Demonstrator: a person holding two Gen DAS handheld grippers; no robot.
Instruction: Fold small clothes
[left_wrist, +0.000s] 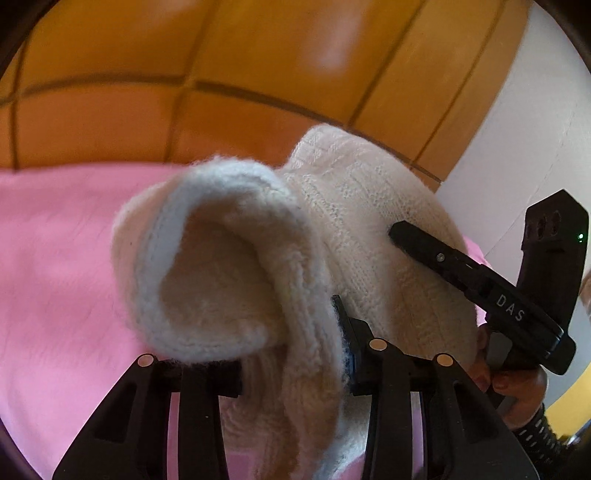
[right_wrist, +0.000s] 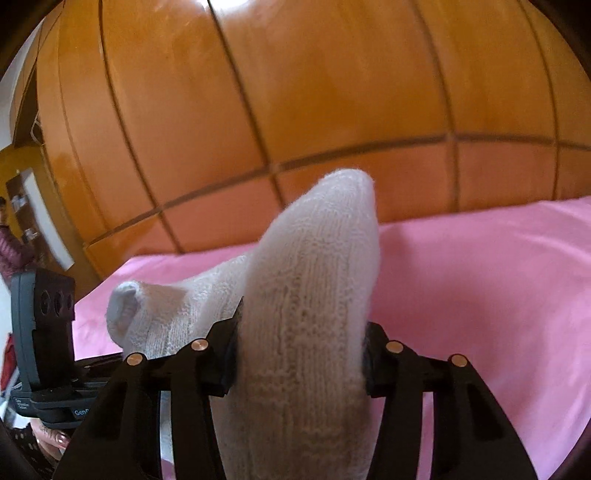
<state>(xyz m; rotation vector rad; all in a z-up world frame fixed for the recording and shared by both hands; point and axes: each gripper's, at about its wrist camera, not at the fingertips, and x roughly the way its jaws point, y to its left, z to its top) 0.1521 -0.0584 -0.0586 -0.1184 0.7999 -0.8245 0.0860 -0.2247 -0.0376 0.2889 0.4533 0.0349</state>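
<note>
White letters "DAS" run along the black body of the right gripper (left_wrist: 395, 232), at the right of the left wrist view; its tip presses into the cream knitted sock (left_wrist: 332, 236). The left gripper (left_wrist: 291, 354) clamps the sock's ribbed, fuzzy cuff, which gapes open at frame centre. In the right wrist view the right gripper's jaws pinch the sock's rounded end. The sock hangs above a smooth pink sheet (right_wrist: 480, 277). Glossy orange wooden panels (right_wrist: 295, 92) fill the top.
</note>
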